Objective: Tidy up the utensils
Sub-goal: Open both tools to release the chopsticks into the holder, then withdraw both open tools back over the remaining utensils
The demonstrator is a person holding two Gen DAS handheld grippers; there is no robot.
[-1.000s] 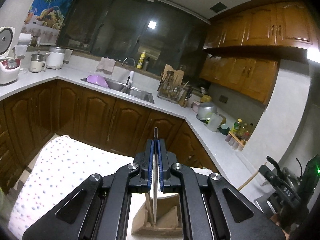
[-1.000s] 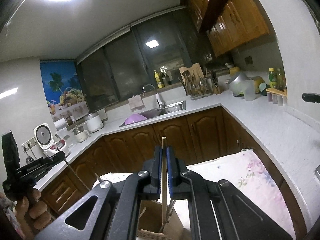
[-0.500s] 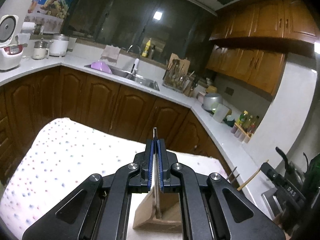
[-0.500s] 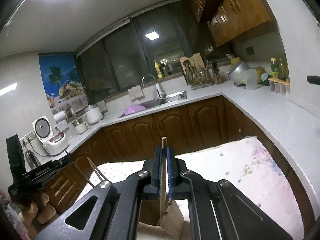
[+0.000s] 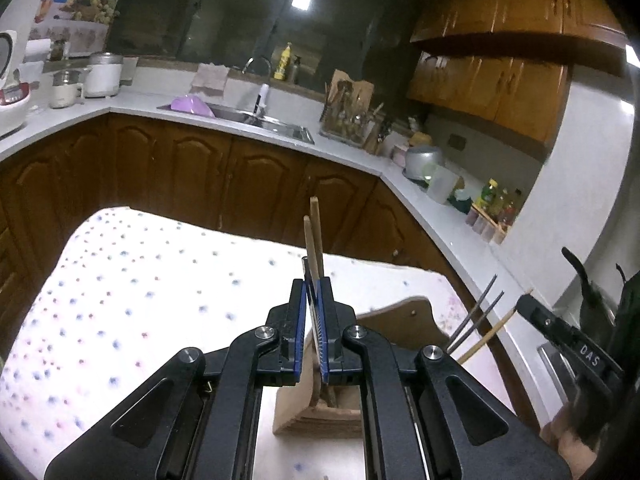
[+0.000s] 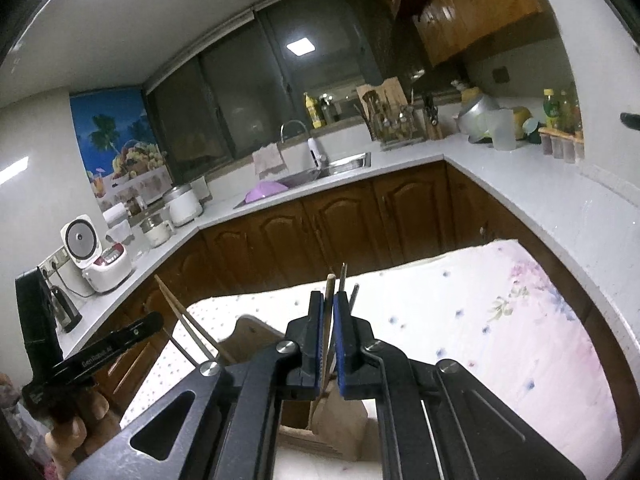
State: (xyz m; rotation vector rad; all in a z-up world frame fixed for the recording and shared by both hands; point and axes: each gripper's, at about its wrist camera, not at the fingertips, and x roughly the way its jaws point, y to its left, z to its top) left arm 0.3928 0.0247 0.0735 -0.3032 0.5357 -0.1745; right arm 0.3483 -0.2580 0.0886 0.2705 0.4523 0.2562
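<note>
In the left wrist view my left gripper [image 5: 314,292] is shut on a thin dark metal chopstick [image 5: 304,264]. Its lower end reaches into the wooden utensil holder [image 5: 320,416] just below the jaws. Two wooden chopsticks [image 5: 316,224] stand in the holder right behind it. In the right wrist view my right gripper [image 6: 329,304] is shut on a wooden chopstick [image 6: 330,284] that points down into the same holder [image 6: 344,420]. Two metal chopsticks [image 6: 343,276] stand beside it. Each gripper shows in the other's view: the right one [image 5: 560,340] and the left one [image 6: 108,352].
The holder stands on a table under a dotted cloth [image 5: 120,300], flowered on its right side [image 6: 500,312]. Brown cabinets and a white L-shaped counter [image 5: 352,152] with a sink [image 5: 260,120], a utensil rack [image 5: 348,120] and rice cookers [image 6: 100,256] lie beyond.
Both grippers have sunk toward the holder and tilted downward. The chopsticks standing in the holder have come into view beside each held stick.
</note>
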